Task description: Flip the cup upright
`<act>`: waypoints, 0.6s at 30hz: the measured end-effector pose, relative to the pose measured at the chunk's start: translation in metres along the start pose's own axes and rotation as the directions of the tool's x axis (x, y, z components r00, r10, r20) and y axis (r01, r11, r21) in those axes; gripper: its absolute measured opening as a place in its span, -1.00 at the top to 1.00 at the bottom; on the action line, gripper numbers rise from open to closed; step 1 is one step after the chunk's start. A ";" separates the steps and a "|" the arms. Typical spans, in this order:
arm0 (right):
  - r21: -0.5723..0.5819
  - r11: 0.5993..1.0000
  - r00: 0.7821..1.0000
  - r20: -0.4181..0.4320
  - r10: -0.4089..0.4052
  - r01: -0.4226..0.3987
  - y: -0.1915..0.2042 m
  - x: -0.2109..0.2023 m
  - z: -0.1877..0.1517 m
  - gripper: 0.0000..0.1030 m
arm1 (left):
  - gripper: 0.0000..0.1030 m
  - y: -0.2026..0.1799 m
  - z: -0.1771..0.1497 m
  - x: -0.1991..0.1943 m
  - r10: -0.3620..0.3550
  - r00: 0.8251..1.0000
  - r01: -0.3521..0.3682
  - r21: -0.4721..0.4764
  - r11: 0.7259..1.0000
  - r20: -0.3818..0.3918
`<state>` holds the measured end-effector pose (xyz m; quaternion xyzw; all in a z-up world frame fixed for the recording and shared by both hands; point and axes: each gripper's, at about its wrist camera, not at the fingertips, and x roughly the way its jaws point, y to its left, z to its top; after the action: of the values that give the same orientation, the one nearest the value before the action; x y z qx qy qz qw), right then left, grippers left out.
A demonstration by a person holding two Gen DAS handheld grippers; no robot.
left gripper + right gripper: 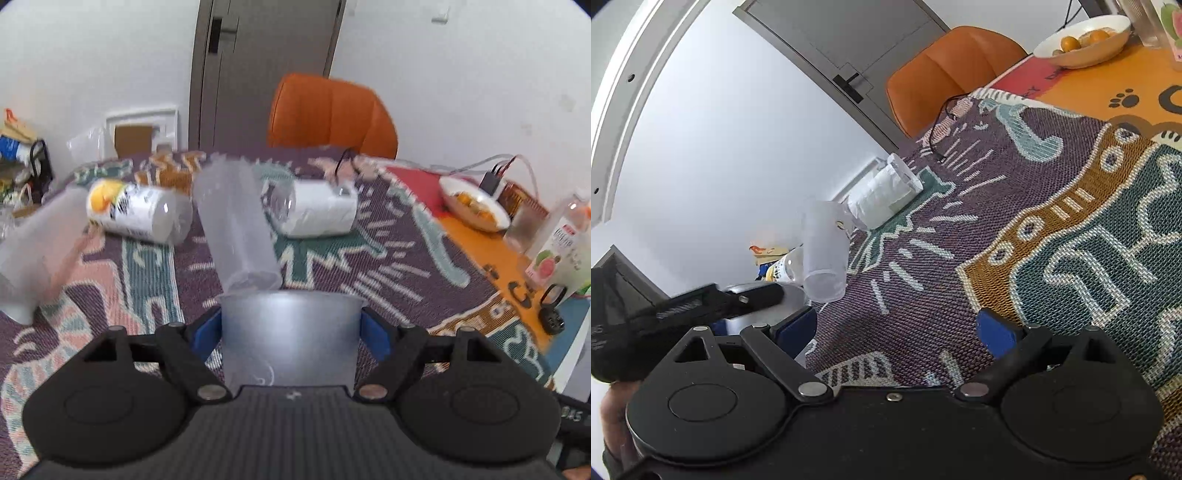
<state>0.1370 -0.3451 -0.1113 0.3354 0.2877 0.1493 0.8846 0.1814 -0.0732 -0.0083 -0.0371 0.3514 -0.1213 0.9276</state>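
My left gripper (290, 326) is shut on a frosted translucent cup (290, 339), held between the blue pads just above the patterned tablecloth. A second frosted cup (236, 225) lies on its side right ahead, base toward me; it also shows in the right wrist view (825, 254). A third frosted cup (37, 254) stands blurred at the far left. My right gripper (897, 328) is open and empty over the cloth, tilted, with the left gripper's black body beside it at left.
Two plastic bottles (138, 212) (314, 212) lie on their sides behind the cups. A white bowl of fruit (474, 206), a juice bottle (561, 251) and a cable (942, 125) sit to the right. An orange chair (332, 114) stands behind the table.
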 end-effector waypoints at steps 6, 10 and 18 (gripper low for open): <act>-0.030 1.000 1.000 0.014 0.008 -0.008 0.015 -0.007 -0.002 -0.84 | -0.51 -0.003 0.002 -0.035 0.023 0.993 -0.024 0.012 1.000 0.112; -0.050 0.999 1.000 0.024 0.013 -0.011 0.023 -0.013 -0.003 -0.84 | -0.50 -0.006 -0.002 -0.053 0.049 0.983 -0.053 0.021 0.998 0.176; -0.082 0.997 0.999 0.034 0.005 -0.002 0.037 -0.016 -0.007 -0.84 | -0.50 -0.004 -0.014 -0.073 0.074 0.962 -0.080 0.012 0.997 0.263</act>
<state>0.1171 -0.3221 -0.0841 0.3018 0.2654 0.1569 0.9021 0.1185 -0.0582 0.0282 -0.0287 0.2254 -0.0832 0.9703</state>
